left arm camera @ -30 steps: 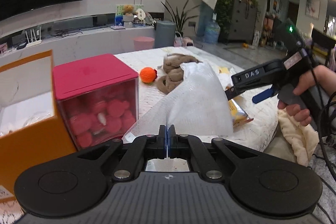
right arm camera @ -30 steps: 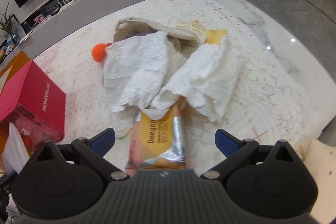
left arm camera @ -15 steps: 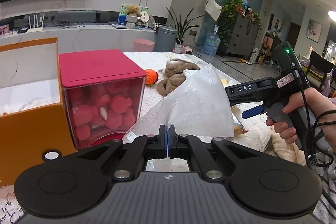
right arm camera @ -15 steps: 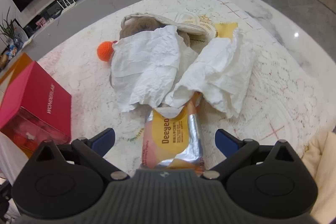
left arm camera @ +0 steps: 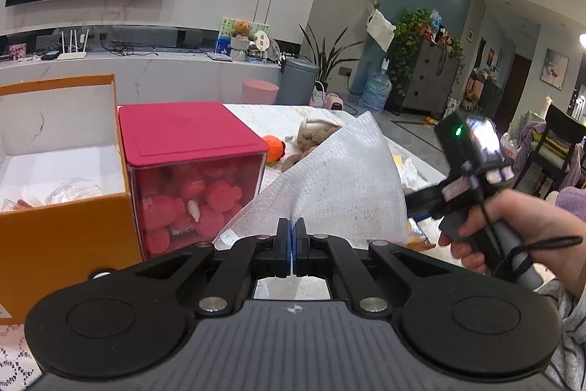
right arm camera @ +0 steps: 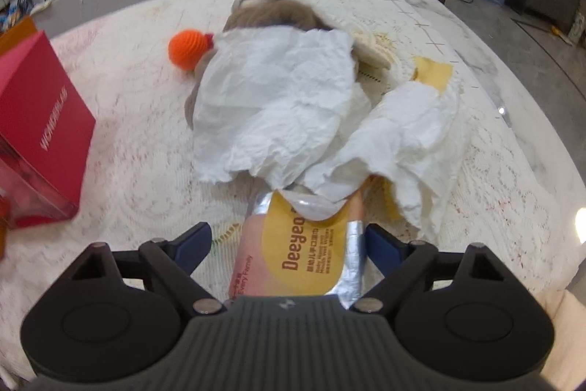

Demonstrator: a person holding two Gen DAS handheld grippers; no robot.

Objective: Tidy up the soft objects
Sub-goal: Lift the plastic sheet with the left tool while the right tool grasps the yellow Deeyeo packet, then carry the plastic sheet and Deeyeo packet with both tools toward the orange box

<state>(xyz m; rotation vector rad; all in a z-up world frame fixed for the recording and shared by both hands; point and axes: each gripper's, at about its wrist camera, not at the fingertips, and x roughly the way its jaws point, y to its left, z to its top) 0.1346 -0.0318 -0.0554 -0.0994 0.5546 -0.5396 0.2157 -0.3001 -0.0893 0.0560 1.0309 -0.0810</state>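
My left gripper (left arm camera: 292, 237) is shut on the lower edge of a white mesh sheet (left arm camera: 337, 185) that stands up in front of it. My right gripper (right arm camera: 287, 237) points down over a yellow and pink wet-wipe pack (right arm camera: 311, 251). Its jaws are closing with the pack between them. The right pad is at the pack's silver edge and a gap remains at the left pad. Two crumpled white tissues (right arm camera: 278, 98) (right arm camera: 410, 134) cover the pack's far end. An orange knitted ball (right arm camera: 186, 48) and a brown plush (right arm camera: 274, 10) lie beyond them.
A clear box with a red lid (left arm camera: 190, 141), full of red soft pieces, stands beside an open orange box (left arm camera: 62, 222) on the left. A person's hand (left arm camera: 512, 222) holds the right gripper's handle. The lace-covered table (right arm camera: 494, 193) ends at the right.
The right gripper has come down closer over the wipe pack and its jaws have narrowed around it. The left gripper has rolled level, still holding the mesh sheet.
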